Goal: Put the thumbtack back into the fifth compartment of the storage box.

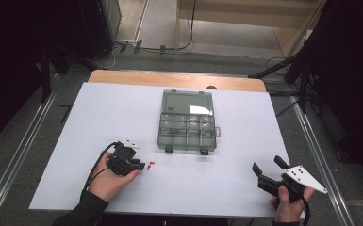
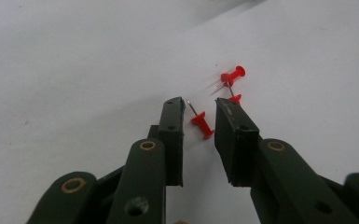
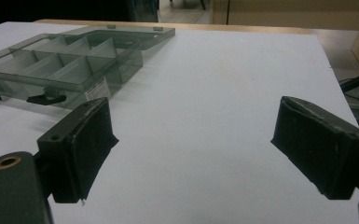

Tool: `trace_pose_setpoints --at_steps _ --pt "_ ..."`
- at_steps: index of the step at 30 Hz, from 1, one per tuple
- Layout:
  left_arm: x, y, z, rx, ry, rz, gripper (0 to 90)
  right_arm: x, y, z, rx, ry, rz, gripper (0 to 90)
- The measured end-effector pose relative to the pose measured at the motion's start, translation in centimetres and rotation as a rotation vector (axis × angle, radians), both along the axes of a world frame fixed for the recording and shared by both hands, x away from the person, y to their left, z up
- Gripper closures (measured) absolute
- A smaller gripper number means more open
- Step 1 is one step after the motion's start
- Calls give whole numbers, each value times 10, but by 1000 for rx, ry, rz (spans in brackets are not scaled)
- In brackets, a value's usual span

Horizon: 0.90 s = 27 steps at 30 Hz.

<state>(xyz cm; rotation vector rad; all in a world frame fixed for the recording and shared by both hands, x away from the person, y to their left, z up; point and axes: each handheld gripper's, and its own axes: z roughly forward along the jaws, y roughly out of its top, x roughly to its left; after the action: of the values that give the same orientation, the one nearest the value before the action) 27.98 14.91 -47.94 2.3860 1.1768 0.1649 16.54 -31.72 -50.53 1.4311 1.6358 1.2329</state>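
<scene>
Three red push pins (image 1: 150, 165) lie on the white table sheet (image 1: 122, 108) at the front left. My left gripper (image 1: 141, 165) rests low on the sheet, its jaws narrowed around one pin (image 2: 202, 122). That pin lies between the pads with a gap on each side of it. A second pin (image 2: 232, 76) lies just beyond the tips, and a third (image 2: 236, 98) peeks out behind one jaw. My right gripper (image 1: 267, 163) is held at the front right, wide open (image 3: 196, 116) with nothing between its jaws.
A clear smoky compartment box (image 1: 187, 149) stands open mid-table, its lid (image 1: 187, 102) laid back flat. In the right gripper view the box (image 3: 98, 81) sits at the upper left, latches toward me. The wooden table edge (image 1: 179, 79) runs along the back.
</scene>
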Motion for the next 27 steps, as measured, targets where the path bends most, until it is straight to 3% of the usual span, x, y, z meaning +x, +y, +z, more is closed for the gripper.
trace_pose_setpoints --at_steps 12,27 --pt "0 0 -2 22 -28 -7 831 0 1 0 -4 3 1 127" --pt "1 3 -2 11 -34 -25 851 0 4 -1 -17 4 7 129"
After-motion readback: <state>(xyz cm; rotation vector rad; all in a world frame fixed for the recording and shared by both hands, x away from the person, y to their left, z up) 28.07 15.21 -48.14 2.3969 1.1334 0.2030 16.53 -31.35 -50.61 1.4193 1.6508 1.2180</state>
